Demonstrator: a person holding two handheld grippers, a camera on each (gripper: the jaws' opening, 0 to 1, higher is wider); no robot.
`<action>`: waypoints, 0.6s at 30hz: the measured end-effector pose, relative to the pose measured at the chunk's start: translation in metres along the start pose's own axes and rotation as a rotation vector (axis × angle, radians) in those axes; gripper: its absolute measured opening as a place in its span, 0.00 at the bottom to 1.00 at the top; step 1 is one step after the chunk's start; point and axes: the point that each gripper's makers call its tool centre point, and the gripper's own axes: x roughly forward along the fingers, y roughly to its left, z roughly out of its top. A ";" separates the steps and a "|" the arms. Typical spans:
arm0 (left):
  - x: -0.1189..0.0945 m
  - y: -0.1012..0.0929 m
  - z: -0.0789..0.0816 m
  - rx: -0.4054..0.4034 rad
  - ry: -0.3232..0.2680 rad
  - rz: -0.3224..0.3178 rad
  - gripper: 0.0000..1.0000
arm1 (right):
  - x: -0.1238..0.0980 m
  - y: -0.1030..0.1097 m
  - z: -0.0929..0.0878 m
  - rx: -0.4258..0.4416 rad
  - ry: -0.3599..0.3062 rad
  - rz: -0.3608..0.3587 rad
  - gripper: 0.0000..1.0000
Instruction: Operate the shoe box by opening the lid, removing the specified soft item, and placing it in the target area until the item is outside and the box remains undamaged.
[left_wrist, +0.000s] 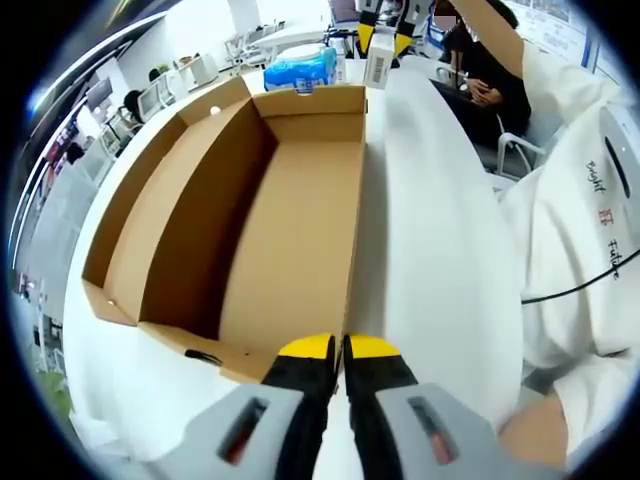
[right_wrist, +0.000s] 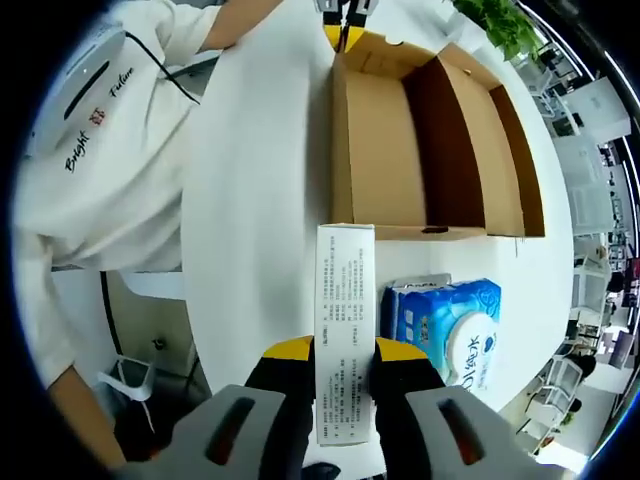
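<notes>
The right gripper (right_wrist: 342, 362) clamps a slim white printed carton (right_wrist: 345, 320), held outside the open shoe box (right_wrist: 400, 140) and beside a blue tissue pack (right_wrist: 450, 330). The left gripper (left_wrist: 338, 350), jaws together, pinches the box's near edge. The person's shirt (right_wrist: 100, 130) reads "Bright Future".

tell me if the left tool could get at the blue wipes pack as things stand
Probably not directly. The left tool is shut on the near wall of the open shoe box, and the blue wipes pack lies beyond the box's far end, beside the right tool holding a white carton.
</notes>
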 end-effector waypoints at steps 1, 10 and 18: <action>0.000 0.000 0.000 -0.001 0.001 0.001 0.04 | 0.000 0.002 -0.003 0.002 -0.003 0.003 0.20; -0.001 0.001 -0.001 -0.003 0.004 0.007 0.04 | 0.000 0.002 -0.015 0.012 -0.015 -0.010 0.20; 0.000 0.001 -0.001 -0.002 0.003 0.005 0.04 | 0.025 0.000 -0.037 0.000 0.013 0.014 0.20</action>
